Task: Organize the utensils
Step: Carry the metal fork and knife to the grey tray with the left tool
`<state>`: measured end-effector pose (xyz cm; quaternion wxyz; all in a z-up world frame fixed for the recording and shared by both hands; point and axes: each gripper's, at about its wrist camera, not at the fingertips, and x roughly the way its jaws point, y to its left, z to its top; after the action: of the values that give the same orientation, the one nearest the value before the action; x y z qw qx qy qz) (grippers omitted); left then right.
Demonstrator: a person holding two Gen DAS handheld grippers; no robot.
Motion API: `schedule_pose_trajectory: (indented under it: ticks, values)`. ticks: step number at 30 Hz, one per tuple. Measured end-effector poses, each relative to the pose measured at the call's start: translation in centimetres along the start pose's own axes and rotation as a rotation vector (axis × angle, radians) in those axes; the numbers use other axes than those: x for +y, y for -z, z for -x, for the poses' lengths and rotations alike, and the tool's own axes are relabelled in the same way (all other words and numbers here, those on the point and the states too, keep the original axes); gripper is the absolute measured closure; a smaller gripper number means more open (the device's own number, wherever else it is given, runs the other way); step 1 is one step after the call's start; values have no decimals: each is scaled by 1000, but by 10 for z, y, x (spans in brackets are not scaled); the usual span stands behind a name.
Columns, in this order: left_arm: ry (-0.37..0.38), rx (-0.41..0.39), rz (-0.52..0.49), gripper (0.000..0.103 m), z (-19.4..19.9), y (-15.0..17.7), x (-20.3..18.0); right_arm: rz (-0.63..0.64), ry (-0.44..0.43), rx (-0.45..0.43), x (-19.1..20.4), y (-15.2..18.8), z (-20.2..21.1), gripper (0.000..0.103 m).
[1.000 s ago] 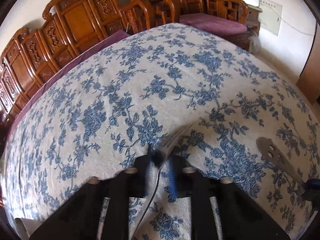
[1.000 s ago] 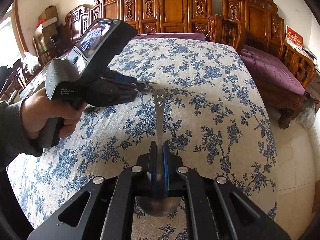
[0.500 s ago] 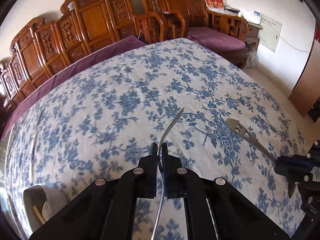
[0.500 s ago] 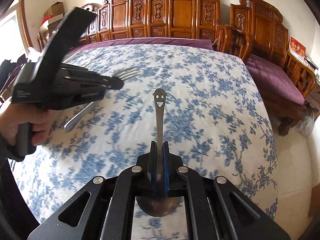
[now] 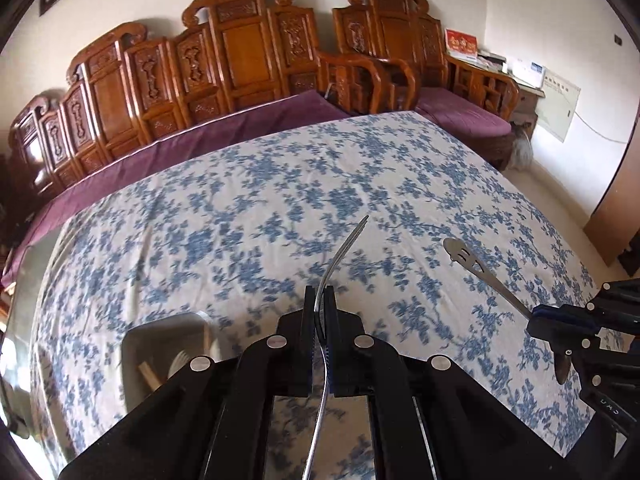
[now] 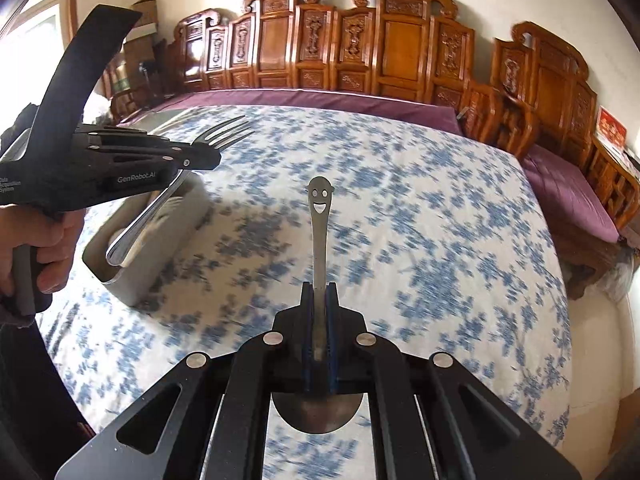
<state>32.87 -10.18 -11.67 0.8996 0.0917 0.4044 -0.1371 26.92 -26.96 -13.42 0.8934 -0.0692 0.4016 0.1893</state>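
My left gripper (image 5: 319, 300) is shut on a steel fork (image 5: 340, 256), tines forward, held above the cloth. It also shows in the right wrist view (image 6: 200, 156) with the fork (image 6: 224, 134) over a grey utensil box (image 6: 148, 240). My right gripper (image 6: 319, 300) is shut on a steel spoon (image 6: 319, 216) with a smiley-face handle end pointing forward; its bowl sits behind the jaws. The spoon (image 5: 476, 268) and right gripper (image 5: 540, 318) show at the right of the left wrist view. The box (image 5: 160, 352) lies low left there, holding a few utensils.
The table carries a white cloth with blue flowers (image 5: 280, 200). Carved wooden benches with purple cushions (image 5: 224, 72) line the far side and right. The table's right edge drops to a pale floor (image 6: 600, 360).
Both grippers have risen and tilted up, each holding its utensil. The left gripper has moved to the left over the grey box, which has come into view.
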Motion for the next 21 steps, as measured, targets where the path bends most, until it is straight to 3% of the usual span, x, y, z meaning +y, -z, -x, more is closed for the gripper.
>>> schedule_pose_trajectory:
  ticks: [13, 21]
  values:
    - [-19, 17, 148, 100, 7, 40, 98, 68, -93, 12, 83, -27, -36, 96]
    - [-3, 1, 165, 100, 7, 51, 114, 86, -103, 28, 98, -29, -44, 96]
